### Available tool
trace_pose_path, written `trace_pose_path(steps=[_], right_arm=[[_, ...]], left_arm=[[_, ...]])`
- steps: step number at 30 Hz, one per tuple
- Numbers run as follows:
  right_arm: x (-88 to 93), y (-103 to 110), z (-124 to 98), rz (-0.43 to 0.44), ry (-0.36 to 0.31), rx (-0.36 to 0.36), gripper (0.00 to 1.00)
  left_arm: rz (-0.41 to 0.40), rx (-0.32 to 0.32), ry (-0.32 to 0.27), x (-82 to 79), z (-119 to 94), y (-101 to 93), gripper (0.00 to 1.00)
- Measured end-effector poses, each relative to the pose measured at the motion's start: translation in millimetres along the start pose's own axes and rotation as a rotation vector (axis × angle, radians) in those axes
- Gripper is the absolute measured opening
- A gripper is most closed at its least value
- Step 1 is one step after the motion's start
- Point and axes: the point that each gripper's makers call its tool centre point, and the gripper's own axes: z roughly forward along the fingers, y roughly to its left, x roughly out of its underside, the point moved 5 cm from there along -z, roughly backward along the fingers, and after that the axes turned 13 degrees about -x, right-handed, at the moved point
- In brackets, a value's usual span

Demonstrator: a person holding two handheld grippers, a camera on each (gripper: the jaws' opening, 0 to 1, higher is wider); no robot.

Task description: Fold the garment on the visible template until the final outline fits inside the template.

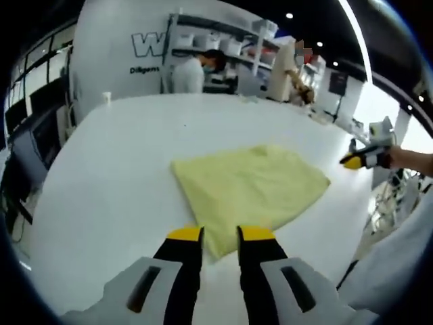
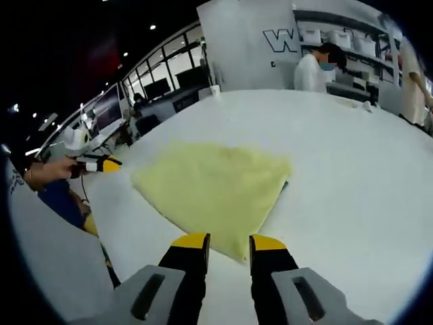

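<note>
A pale yellow garment (image 1: 254, 186) lies folded flat on the white table (image 1: 122, 169), roughly a four-sided shape. My left gripper (image 1: 220, 233) stands open, its yellow-tipped jaws on either side of the garment's near corner. My right gripper (image 2: 230, 240) is open too, just before another corner of the garment (image 2: 213, 186). In the left gripper view the right gripper (image 1: 352, 161) hangs off the garment's right corner, held by a hand. The left gripper (image 2: 108, 162) comes into the right gripper view at the left. A thin dark edge (image 2: 285, 187) peeks out beside the garment.
The white table stretches wide around the garment. A person (image 1: 193, 71) in white stands at the far end before shelves (image 1: 230, 40) and a white wall. Desks with monitors (image 2: 108, 108) line one side. A white sleeve (image 1: 399, 264) is at the right.
</note>
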Motion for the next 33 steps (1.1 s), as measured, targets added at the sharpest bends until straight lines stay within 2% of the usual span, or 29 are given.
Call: trace_pose_path(steps=[3,5,8,12,15,17,20,23,24,28,30,33], right_arm=[[-10.3,10,-7,0.0,-0.019,0.006,0.4],[-12.3,12,-9,-0.004,-0.024,0.011,0.49],[-14.6,11,-20,-0.022,-0.006,0.045,0.58],[-16.7,22,-34,-0.045,-0.009,0.051,0.69],[-13.8,24,-41,-0.123,0.014,0.056,0.9],[-9.8,24,-45,-0.123,0.019,0.056,1.0],[-1.3,26,-48,-0.106,0.024,0.045,0.99],[5.7,26,-45,-0.071,0.022,0.04,0.99],[9.0,27,-43,-0.066,0.04,0.05,0.99],[8.6,28,-45,-0.082,0.042,0.059,0.95],[5.8,28,-47,-0.066,0.022,0.054,0.94],[7.5,25,-48,-0.067,0.024,0.063,0.93]], left_arm=[[0.032,-0.037,-0.036,-7.8,-8,4.4,0.35],[0.035,-0.044,-0.039,-10.3,-11,5.6,0.47],[0.038,-0.048,-0.053,-19.2,-17,11.1,0.64],[0.036,-0.049,-0.069,-26.1,-32,16.9,0.76],[0.065,-0.058,-0.077,-24.7,-46,18.3,0.82],[0.043,-0.055,-0.088,-22.1,-56,18.2,0.85],[0.015,-0.068,-0.093,-19.8,-61,18.7,0.91],[-0.002,-0.077,-0.092,-15.3,-63,19.7,0.91],[0.001,-0.078,-0.088,-14.7,-62,22.0,0.9],[0.032,-0.105,-0.074,-13.2,-68,28.0,0.87],[0.007,-0.114,-0.089,-13.7,-70,38.3,0.87],[-0.007,-0.124,-0.093,-15.9,-73,37.3,0.86]])
